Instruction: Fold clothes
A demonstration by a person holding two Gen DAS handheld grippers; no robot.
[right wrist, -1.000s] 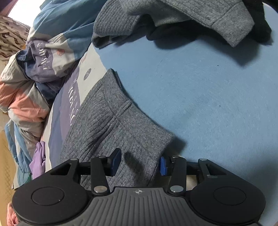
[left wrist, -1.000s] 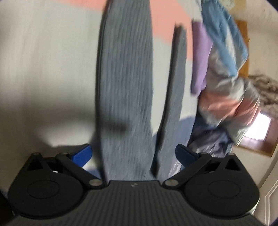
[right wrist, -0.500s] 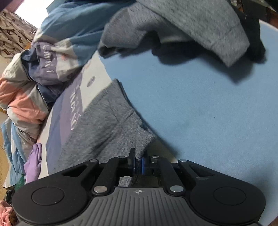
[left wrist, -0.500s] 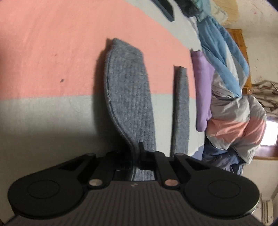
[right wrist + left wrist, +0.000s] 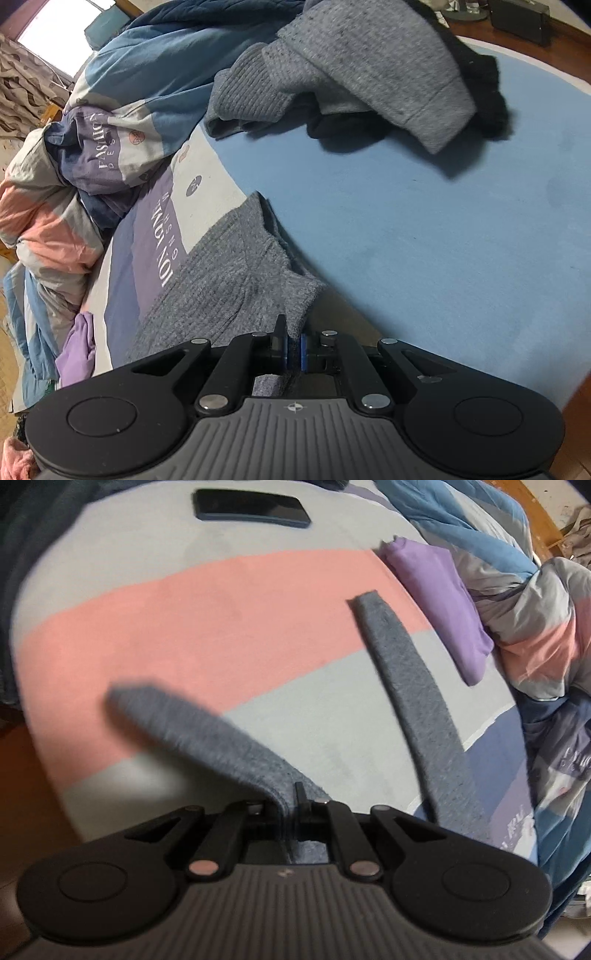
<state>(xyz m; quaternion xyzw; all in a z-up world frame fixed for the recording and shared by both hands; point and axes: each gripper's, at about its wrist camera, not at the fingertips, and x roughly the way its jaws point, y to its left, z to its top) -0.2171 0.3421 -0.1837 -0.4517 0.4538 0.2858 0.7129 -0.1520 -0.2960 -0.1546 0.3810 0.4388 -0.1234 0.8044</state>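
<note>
A grey knit garment (image 5: pixel 229 273) lies on the bed. My right gripper (image 5: pixel 293 345) is shut on its near corner, which is lifted off the blue sheet (image 5: pixel 424 229). My left gripper (image 5: pixel 291 808) is shut on the other end of the grey knit garment (image 5: pixel 207 734), whose held strip hangs blurred above the pink and grey sheet (image 5: pixel 207 620). A second strip of the garment (image 5: pixel 417 701) runs flat along the sheet to the right.
A dark phone (image 5: pixel 251 507) lies at the far end of the sheet. A folded purple garment (image 5: pixel 443 598) sits beside a bunched quilt (image 5: pixel 535 627). A heap of grey and black clothes (image 5: pixel 351 62) lies at the far side of the blue sheet.
Both grippers closed on the grey garment and have lifted it. The left gripper has swung up and to the left, bringing the phone into view.
</note>
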